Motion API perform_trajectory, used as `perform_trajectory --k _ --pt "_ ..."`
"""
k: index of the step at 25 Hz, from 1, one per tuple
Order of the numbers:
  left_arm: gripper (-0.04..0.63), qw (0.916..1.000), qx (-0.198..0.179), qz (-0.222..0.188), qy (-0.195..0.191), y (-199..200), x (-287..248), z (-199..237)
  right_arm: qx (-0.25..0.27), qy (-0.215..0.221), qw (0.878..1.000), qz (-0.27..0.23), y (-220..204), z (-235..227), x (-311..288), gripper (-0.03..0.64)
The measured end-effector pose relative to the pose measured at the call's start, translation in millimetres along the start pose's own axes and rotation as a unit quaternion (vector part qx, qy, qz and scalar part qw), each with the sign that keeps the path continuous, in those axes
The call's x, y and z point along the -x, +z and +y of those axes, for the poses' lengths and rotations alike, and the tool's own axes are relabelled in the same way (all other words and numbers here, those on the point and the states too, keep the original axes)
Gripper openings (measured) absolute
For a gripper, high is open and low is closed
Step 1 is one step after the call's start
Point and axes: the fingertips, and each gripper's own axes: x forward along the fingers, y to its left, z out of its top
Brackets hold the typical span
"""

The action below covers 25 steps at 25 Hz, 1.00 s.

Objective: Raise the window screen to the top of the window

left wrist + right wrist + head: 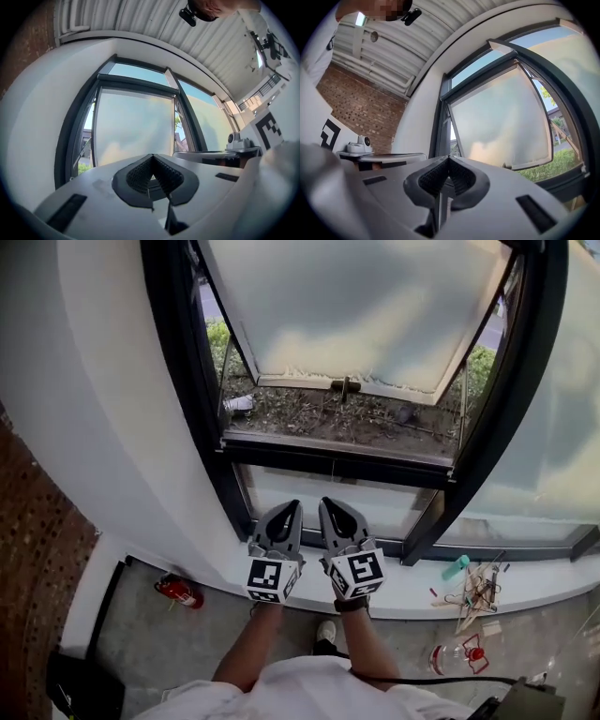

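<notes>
In the head view a dark-framed window (pixel 187 390) stands ahead of me. Its frosted sash (pixel 366 306) is tilted outward, with a handle (pixel 345 385) at its lower edge. A pale rail (pixel 337 446) runs along the bottom of the opening, and a thin cord (pixel 330 468) hangs from it. I cannot make out any screen mesh. My left gripper (pixel 292 506) and right gripper (pixel 326 504) are side by side over the white sill (pixel 412 592), below the lower frosted pane (pixel 319 495). Both are shut and hold nothing, as the left gripper (pixel 151 156) and right gripper (pixel 448 159) show in their own views.
A red fire extinguisher (pixel 180 592) lies on the floor at the lower left. On the sill to the right are a teal bottle (pixel 456 566) and a pile of hangers and sticks (pixel 480 592). A clear bottle (pixel 457 654) sits on the floor. A curved white wall (pixel 103 427) borders the window's left side.
</notes>
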Motion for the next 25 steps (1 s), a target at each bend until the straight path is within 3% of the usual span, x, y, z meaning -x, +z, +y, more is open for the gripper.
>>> perform_trajectory --k 4,8,13,16,19,25 --pt "0.000 0.9986 -0.010 0.031 0.041 -33.1 -63.3 28.6 -0.020 0.012 1.000 0.017 -30.2 -54.1 -41.3 0.002" --pt "0.000 0.9971 -0.016 0.066 0.034 -71.7 -112.8 34.9 -0.025 0.060 0.997 0.042 -78.3 -87.3 -66.1 0.002" --pt "0.000 0.9942 -0.030 0.100 0.026 -107.6 -149.4 46.4 -0.056 0.036 0.995 0.073 -134.4 -121.7 -84.6 0.002" --pt "0.000 0.9877 -0.015 0.153 0.028 -137.1 -165.3 57.7 -0.063 0.017 0.994 0.093 -159.2 -135.8 -90.8 0.002" --pt "0.000 0.9803 -0.010 0.197 -0.007 -160.5 -180.5 59.3 -0.080 -0.012 0.990 0.113 -182.7 -152.4 -95.9 0.002" --pt "0.000 0.9673 -0.066 0.233 -0.076 -176.4 -205.2 57.0 -0.078 -0.036 0.984 0.157 -219.2 -167.4 -110.2 0.002"
